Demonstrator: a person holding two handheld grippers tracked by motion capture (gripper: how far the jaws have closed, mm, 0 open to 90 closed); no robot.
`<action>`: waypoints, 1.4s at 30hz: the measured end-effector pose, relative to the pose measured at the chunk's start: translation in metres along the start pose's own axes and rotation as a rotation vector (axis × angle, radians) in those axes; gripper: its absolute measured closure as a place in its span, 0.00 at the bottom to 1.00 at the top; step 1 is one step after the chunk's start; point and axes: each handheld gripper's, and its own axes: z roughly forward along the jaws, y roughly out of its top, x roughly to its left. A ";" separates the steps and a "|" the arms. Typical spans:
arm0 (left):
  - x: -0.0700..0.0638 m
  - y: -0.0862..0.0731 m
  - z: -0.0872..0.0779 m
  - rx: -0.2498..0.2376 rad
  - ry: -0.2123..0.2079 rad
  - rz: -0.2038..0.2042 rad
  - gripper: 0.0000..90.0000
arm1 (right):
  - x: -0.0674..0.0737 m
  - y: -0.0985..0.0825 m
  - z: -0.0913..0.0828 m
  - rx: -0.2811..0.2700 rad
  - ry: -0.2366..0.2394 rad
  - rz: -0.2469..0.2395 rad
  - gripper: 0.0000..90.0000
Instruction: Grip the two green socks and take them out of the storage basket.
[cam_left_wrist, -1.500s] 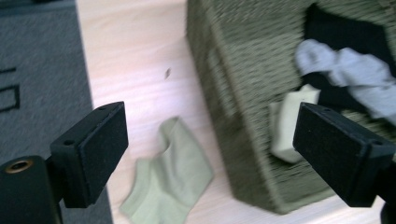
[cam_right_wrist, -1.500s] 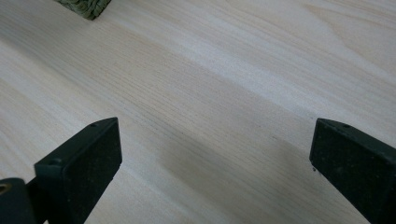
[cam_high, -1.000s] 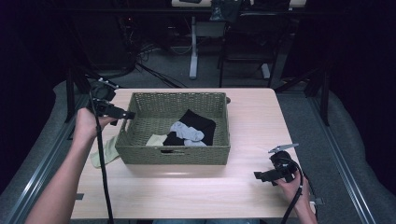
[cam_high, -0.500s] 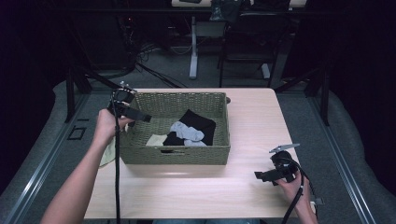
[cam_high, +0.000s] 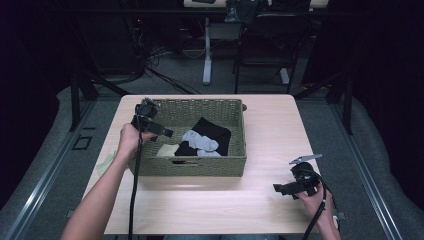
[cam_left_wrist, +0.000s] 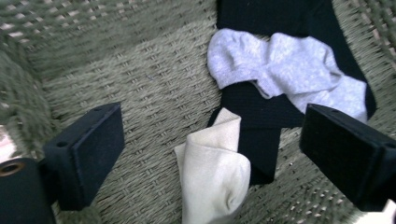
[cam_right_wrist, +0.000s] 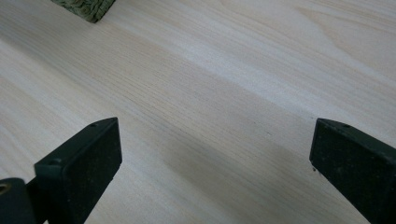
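A woven olive basket (cam_high: 150, 167) stands mid-table and holds a black sock (cam_high: 215, 130), a grey sock (cam_high: 200, 141) and a cream sock (cam_high: 166, 150). My left gripper (cam_high: 162, 131) hangs open over the basket's left end, jaws pointing in. In the left gripper view, the cream sock (cam_left_wrist: 212, 182) lies between and below the wide-apart jaws of the left gripper (cam_left_wrist: 217, 140). Beyond it lie the grey sock (cam_left_wrist: 285, 70) and the black sock (cam_left_wrist: 261, 114). My right gripper (cam_high: 282, 189) rests open near the table's front right, over bare wood (cam_right_wrist: 215, 93).
A pale green sock (cam_high: 106, 162) lies on the table just left of the basket, partly behind the left forearm. A basket corner (cam_right_wrist: 86, 7) shows far off in the right gripper view. Bare wood (cam_high: 270, 115) lies to the basket's right.
The left gripper has swung from left of the basket to the right, over its left rim and above the socks inside. The right gripper has stayed put.
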 end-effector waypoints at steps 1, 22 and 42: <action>0.000 0.000 0.003 0.011 0.001 0.002 0.12 | 0.000 0.000 0.000 0.002 0.002 0.000 0.02; 0.008 0.003 0.043 0.206 -0.021 0.009 0.45 | 0.000 0.000 0.000 -0.001 0.003 0.001 0.02; -0.002 0.008 0.016 0.198 -0.028 0.078 0.97 | 0.000 0.000 0.001 0.000 -0.001 0.000 0.02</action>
